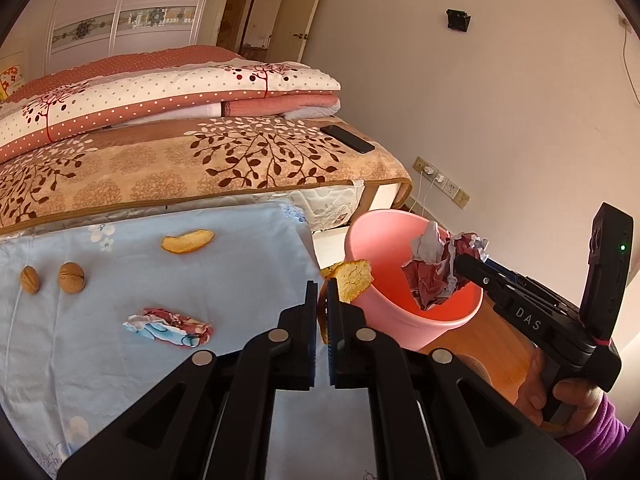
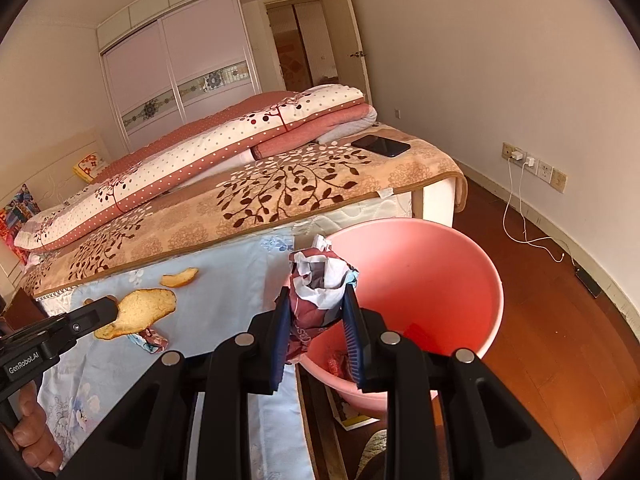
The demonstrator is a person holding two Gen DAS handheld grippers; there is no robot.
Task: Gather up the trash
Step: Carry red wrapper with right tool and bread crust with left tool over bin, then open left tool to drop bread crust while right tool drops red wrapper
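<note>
Both hands are carrying loads right now. The left gripper [image 1: 323, 308] is pinching an orange peel [image 1: 352, 284] tight, hovering at the pink bin's [image 1: 400, 320] near rim. The right gripper [image 2: 318, 320] is clamping a crumpled wrapper [image 2: 316, 280] over the bin's mouth. I'd get each fully over the opening before letting go, so nothing is landing on the blue cloth's [image 1: 120, 360] edge.

Left claw [image 1: 322, 292] clamped shut, right claw [image 2: 318, 300] gripping, partly closed
</note>
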